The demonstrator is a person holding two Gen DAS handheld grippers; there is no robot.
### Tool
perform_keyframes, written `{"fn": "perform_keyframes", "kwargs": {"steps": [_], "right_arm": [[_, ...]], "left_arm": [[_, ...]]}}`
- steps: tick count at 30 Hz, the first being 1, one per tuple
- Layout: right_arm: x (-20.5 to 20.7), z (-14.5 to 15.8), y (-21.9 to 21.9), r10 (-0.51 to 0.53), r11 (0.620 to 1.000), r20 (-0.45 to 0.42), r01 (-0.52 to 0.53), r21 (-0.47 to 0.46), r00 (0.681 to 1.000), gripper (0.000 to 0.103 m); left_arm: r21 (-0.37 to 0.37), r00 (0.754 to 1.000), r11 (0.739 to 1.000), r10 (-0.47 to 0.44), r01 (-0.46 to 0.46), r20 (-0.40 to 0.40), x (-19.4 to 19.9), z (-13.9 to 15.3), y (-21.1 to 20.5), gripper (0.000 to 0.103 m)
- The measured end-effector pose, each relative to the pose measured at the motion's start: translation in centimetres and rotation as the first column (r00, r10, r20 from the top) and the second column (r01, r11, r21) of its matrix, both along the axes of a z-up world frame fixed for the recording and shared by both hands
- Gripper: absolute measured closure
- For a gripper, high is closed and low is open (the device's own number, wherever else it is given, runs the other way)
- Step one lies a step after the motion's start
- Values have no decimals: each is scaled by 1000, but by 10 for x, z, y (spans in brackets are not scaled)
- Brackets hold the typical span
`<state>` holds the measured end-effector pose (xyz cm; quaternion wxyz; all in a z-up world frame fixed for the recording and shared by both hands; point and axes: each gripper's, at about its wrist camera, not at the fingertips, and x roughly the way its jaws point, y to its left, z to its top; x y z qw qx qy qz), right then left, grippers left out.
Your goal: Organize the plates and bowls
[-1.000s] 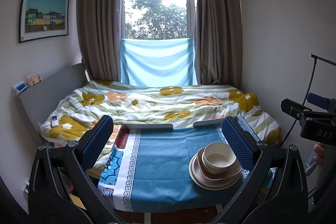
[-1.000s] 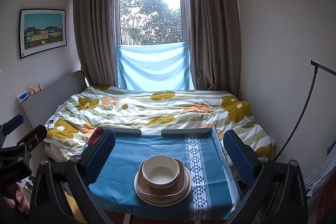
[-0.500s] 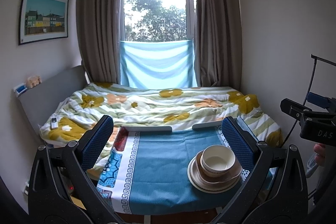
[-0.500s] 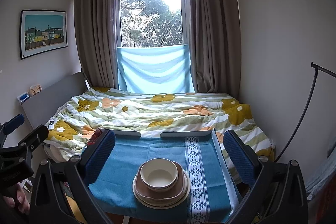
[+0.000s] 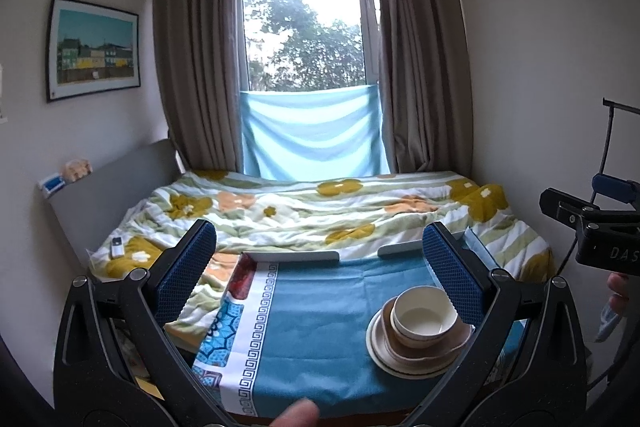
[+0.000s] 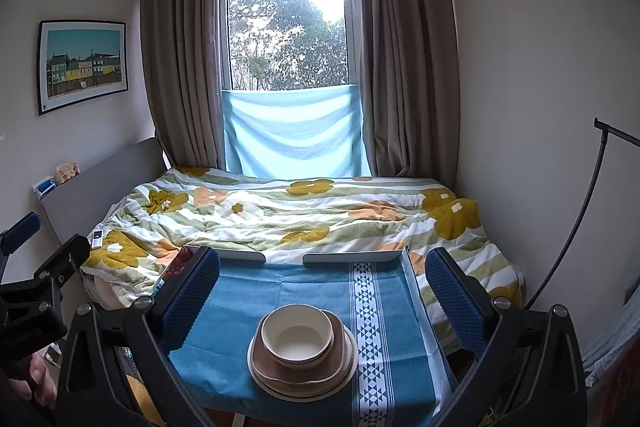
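Glossy smooth bowl (image 6: 297,338), matt woven tablecloth (image 6: 240,295), dimpled blue fingers (image 6: 192,297)

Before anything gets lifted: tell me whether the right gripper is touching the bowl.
Apart. The right wrist view shows the right gripper open, its fingers wide of the bowl, blue cloth visible between.

1. I see a cream bowl (image 6: 297,338) with a thin dark line under its rim; it stands upright and empty on top of the stack.
2. Under it lies a brown plate (image 6: 340,355) with rounded corners.
3. At the bottom I make out cream round plates (image 6: 262,381), stacked flat on the blue cloth (image 6: 240,291); how many, I cannot tell.
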<state>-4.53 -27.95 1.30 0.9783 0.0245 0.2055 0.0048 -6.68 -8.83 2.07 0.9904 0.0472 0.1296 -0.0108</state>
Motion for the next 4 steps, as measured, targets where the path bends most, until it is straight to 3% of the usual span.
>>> {"fn": "perform_keyframes", "kwargs": {"steps": [4], "right_arm": [[3, 0, -6, 8, 1000, -5, -8, 1, 1000, 1]], "left_arm": [[-8, 1000, 1000, -3, 3, 1, 2, 1, -6, 0]]}}
